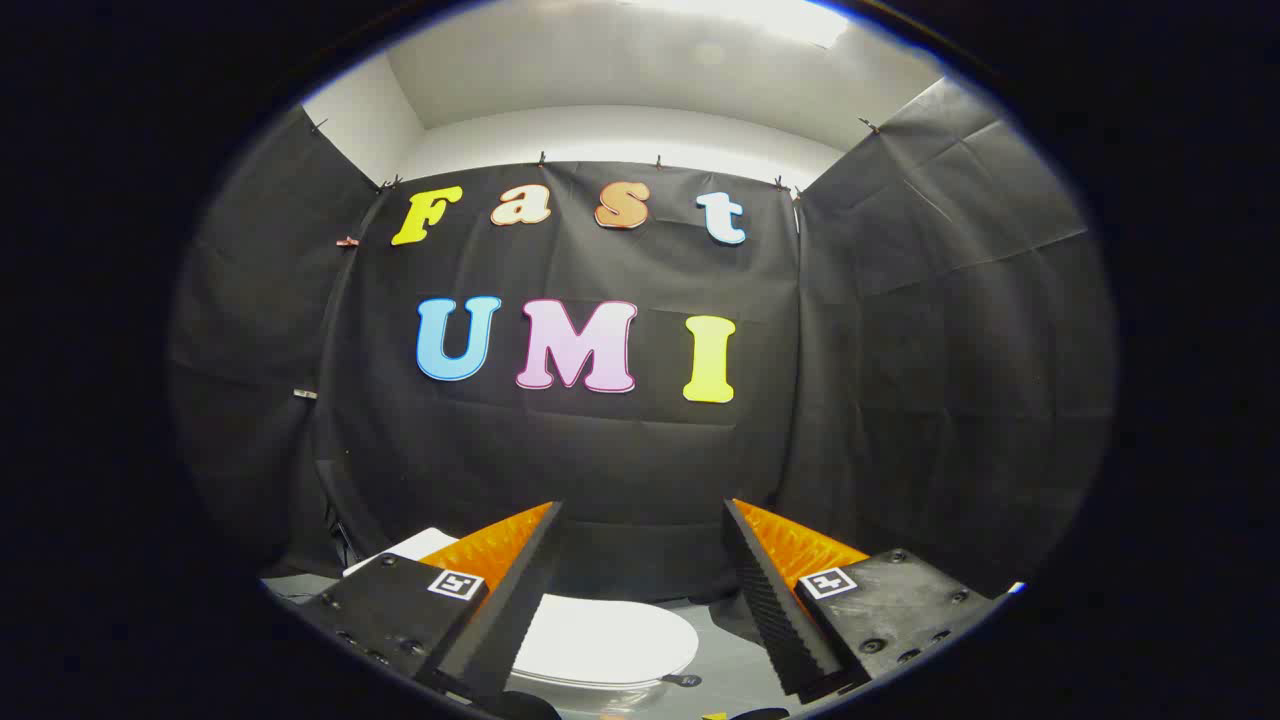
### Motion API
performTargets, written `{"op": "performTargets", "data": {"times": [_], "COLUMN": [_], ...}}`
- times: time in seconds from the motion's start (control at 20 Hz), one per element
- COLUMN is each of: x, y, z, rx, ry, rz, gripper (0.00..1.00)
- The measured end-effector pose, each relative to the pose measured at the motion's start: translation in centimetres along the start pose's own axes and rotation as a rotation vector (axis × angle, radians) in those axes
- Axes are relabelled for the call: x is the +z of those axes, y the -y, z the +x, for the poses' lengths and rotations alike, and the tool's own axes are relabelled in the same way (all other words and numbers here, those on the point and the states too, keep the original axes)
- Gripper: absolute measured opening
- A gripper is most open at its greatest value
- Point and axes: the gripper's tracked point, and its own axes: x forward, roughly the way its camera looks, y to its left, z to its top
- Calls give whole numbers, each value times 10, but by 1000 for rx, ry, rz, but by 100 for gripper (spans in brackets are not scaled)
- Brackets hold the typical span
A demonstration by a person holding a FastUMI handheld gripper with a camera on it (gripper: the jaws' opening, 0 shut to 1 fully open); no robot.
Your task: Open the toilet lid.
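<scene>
Left finger [520, 590]: black ridged pad w/ orange backing, marker tag on its block. Just behind it, a white slab, prob. the toilet tank [405, 550], partly hidden. Btwn the fingers and below them sits the toilet lid [610, 640], white, oval, lying flat and closed on the bowl, grey floor [730, 660] around it. Tongs [645, 520] are spread wide apart, holding nothing, held above the lid and not touching it. Right finger [765, 590] matches the left. Black cloth wall [900, 400] beyond.
</scene>
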Motion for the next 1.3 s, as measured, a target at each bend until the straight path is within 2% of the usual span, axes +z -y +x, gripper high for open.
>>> {"op": "performTargets", "data": {"times": [1.3], "x": [3], "y": [12], "z": [1], "rx": [-21], "ry": [-2], "rz": [22], "gripper": [98]}}
